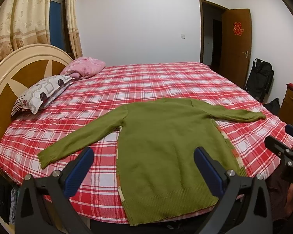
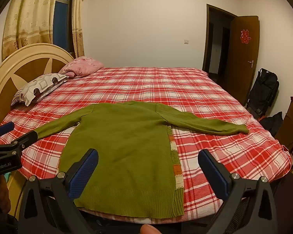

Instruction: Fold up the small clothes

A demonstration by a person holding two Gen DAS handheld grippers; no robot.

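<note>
Blue-padded fingers of the left gripper [image 1: 143,167] and the right gripper [image 2: 148,168] stand nearest each camera, both spread wide and holding nothing, hovering above the near edge of the bed [image 1: 166,78].

Task item location: the green sweater [image 1: 166,142] lies flat on the plaid bedsheet [image 2: 214,156] at the near edge of the bed, hem toward the cameras, neckline toward the far edge, both sleeves extended outward to either side.

Task progress: judged from the layout, the garment is spread and smoothed only. No sleeve is turned in and no body fold is made. Both sleeve folds and the hem-to-neck fold remain.

Visibility limits:
- A multicoloured strip [image 2: 174,161] shows along the sweater's side edges; whether it is the front panel or a separate layer cannot be determined.
- The hem hangs slightly past the bed edge; its underside is hidden.
- A fingertip [image 2: 149,230] is cut off at the bottom of the right view.
- Two pillows [image 1: 48,91] rest at the headboard [image 1: 13,78] corner, well apart from the sweater.
</note>
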